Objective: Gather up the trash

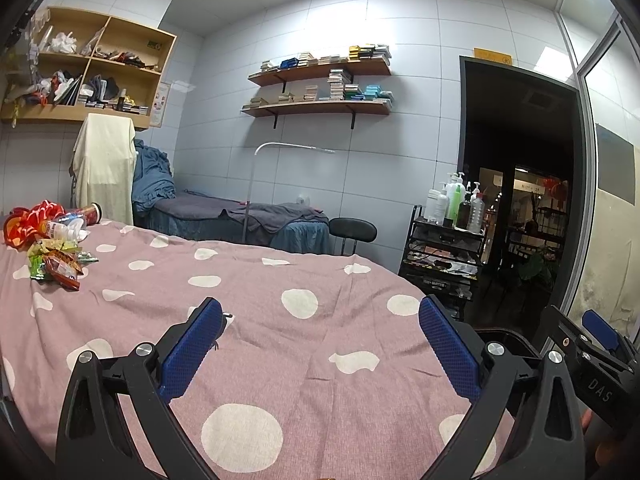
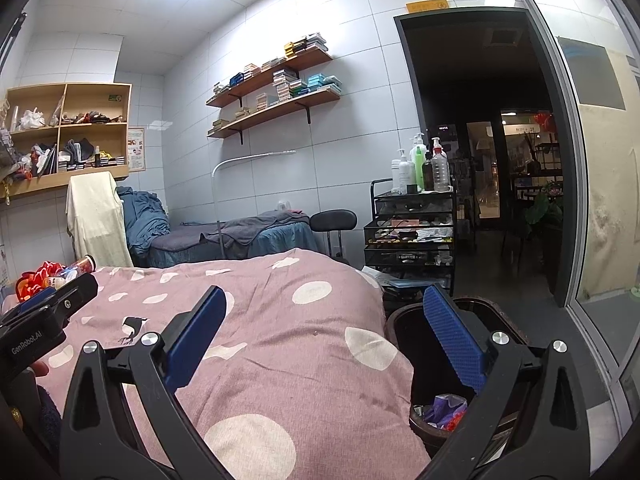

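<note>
The trash pile sits at the bed's far left, its wrappers hard to tell apart. The left gripper hovers spread and empty over the bedspread; the right gripper, also spread and empty, straddles the half-hidden bin.

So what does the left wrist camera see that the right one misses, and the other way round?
Only the left wrist view shows the snack wrappers spread out on the bed, lying in a loose pile at its far left.

Only the right wrist view shows inside the bin beside the bed, with purple trash already in it.

Both show the spotted bedspread, the red bag, the can, the wall shelves and the bottle cart. Both grippers, left and right, are open and empty.
</note>
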A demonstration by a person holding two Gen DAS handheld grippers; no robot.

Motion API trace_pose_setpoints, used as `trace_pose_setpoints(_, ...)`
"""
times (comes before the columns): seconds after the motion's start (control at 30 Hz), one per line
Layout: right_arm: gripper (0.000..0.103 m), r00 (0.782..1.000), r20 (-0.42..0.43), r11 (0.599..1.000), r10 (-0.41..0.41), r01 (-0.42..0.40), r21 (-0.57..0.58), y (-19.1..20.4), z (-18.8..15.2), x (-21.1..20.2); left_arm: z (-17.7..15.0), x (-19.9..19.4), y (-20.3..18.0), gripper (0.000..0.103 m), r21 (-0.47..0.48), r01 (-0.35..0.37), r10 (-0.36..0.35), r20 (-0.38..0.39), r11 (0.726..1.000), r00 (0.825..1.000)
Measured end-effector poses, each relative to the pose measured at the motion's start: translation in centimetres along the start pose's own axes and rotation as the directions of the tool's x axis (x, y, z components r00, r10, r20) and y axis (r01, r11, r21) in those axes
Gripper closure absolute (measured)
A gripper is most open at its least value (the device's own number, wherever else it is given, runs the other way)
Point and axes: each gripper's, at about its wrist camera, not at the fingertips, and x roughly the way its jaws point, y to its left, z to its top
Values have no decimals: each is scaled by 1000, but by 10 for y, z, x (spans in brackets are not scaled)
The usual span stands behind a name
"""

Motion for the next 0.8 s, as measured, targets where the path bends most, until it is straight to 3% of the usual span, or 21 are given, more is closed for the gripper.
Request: trace_pose_setpoints(0.8, 5, 1000, -4, 1000, 1, -1, -1, -1, -2, 1, 12, -1, 0, 5, 20, -4, 3, 14, 1000, 1000)
